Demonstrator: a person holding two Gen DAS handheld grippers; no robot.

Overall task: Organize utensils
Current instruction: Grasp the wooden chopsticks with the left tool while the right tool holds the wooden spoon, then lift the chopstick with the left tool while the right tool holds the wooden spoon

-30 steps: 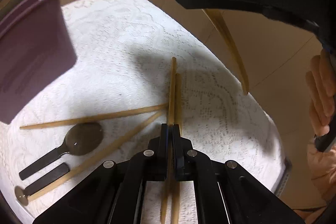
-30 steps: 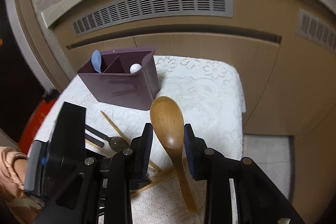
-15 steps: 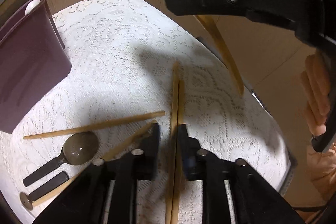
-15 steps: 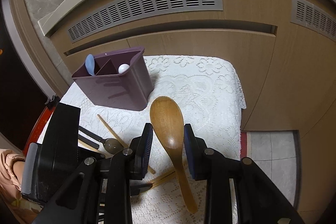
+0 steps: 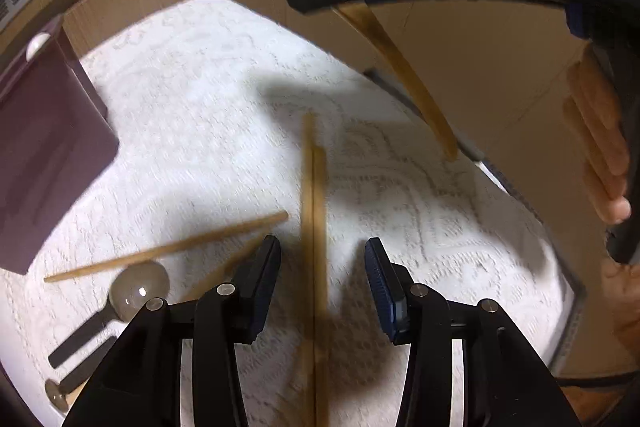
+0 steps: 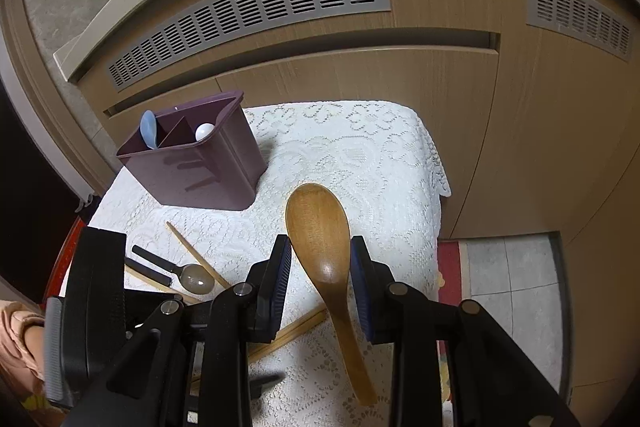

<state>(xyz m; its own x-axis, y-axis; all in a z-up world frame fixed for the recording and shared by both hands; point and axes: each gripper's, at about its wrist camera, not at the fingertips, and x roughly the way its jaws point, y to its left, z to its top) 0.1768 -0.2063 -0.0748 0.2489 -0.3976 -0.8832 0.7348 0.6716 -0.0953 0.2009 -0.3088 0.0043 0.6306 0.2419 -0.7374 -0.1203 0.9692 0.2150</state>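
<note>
Chopsticks point(image 5: 314, 227) lying loose on the lace cloth point(image 5: 192, 99) right of the purple caddy point(image 5: 48, 155), left gripper point(image 5: 322, 283) widening around them after a second ago pinching them, right gripper point(image 6: 320, 267) clamping the wooden spoon point(image 6: 320, 239) meanwhile, suggesting regrasping before sorting.

Both wrist views look steeply down, sharing the lace cloth point(image 5: 192, 115).

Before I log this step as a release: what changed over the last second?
The left gripper let go of the chopstick pair; its jaws are opening, and the pair lies on the lace cloth. The right gripper still clamps the wooden spoon; the purple caddy stayed put.
</note>
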